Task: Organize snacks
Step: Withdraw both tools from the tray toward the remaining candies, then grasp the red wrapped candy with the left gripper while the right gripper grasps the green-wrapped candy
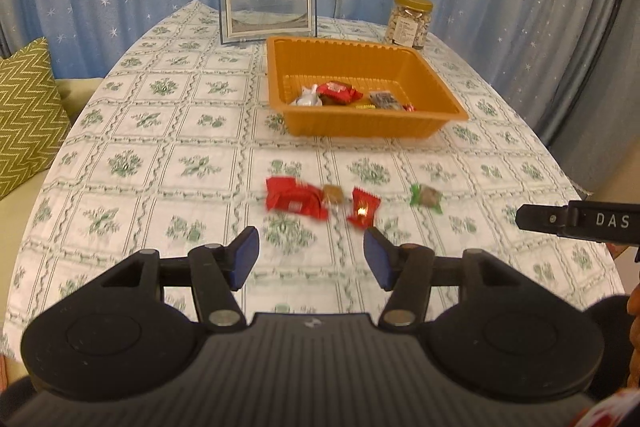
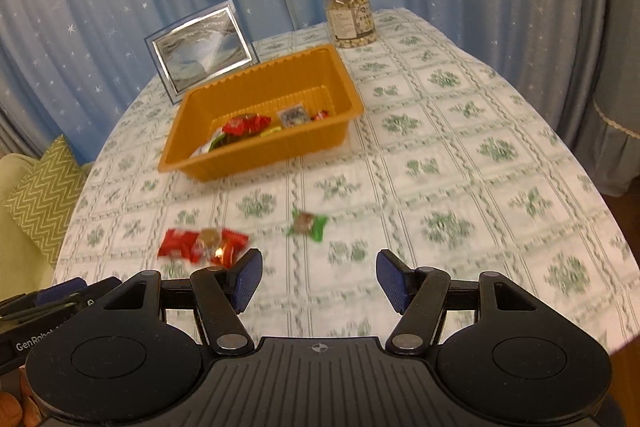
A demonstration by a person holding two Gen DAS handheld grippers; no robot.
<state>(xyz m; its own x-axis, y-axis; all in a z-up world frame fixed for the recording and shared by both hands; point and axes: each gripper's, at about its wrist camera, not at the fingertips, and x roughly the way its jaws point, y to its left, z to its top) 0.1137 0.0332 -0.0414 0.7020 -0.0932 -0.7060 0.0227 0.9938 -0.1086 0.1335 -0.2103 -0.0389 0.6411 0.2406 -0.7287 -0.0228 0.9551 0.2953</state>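
An orange tray (image 1: 360,125) (image 2: 256,159) stands mid-table and holds several wrapped snacks. In front of it lie a large red packet (image 1: 294,203) (image 2: 178,245), a small brown candy (image 1: 334,194) (image 2: 210,238), a small red packet (image 1: 363,207) (image 2: 230,247) and a green-wrapped candy (image 1: 427,198) (image 2: 307,223). My left gripper (image 1: 311,257) is open and empty, just short of the red packets. My right gripper (image 2: 318,277) is open and empty, short of the green candy; its finger shows at the right in the left wrist view (image 1: 576,221).
A picture frame (image 1: 267,3) (image 2: 202,49) and a nut jar (image 1: 410,21) (image 2: 351,13) stand behind the tray. The table has a white and green patterned cloth (image 1: 160,147) (image 2: 460,167). A green zigzag cushion (image 1: 24,115) lies left. Blue starred curtains hang behind.
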